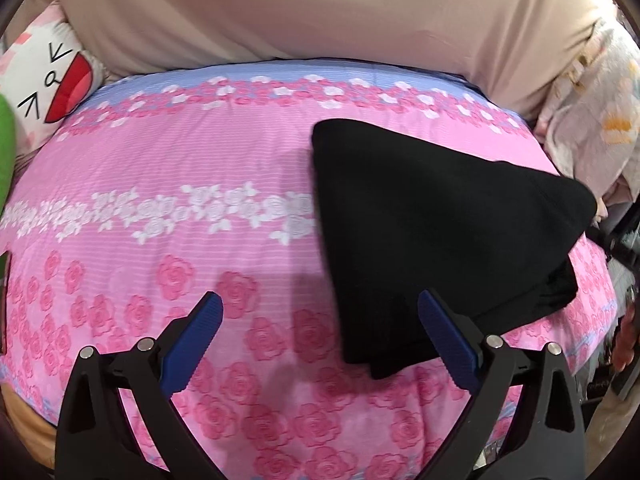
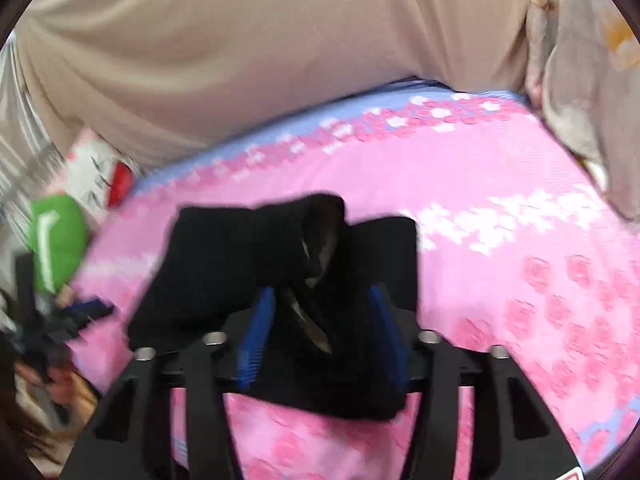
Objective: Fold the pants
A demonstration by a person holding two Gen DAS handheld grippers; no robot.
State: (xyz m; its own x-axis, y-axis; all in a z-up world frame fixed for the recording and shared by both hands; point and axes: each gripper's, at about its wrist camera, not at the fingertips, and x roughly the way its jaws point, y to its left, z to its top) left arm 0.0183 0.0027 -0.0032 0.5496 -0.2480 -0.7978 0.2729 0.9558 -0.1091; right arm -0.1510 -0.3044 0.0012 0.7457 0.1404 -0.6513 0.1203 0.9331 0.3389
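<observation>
The black pants (image 1: 432,232) lie folded into a thick bundle on the pink rose-print bed cover (image 1: 180,240), right of centre in the left wrist view. My left gripper (image 1: 320,312) is open and empty just above the cover, its right finger (image 1: 448,340) over the bundle's near edge. In the blurred right wrist view my right gripper (image 2: 320,300) has its jaws closed partway around a bunched fold of the pants (image 2: 224,264), holding that end off the cover.
A beige cloth (image 1: 320,8) hangs behind the bed. A white cartoon pillow (image 1: 52,76) and a green object (image 2: 56,248) sit at the left. A pale floral blanket (image 1: 592,120) is piled at the right. The bed's edge is close on the right.
</observation>
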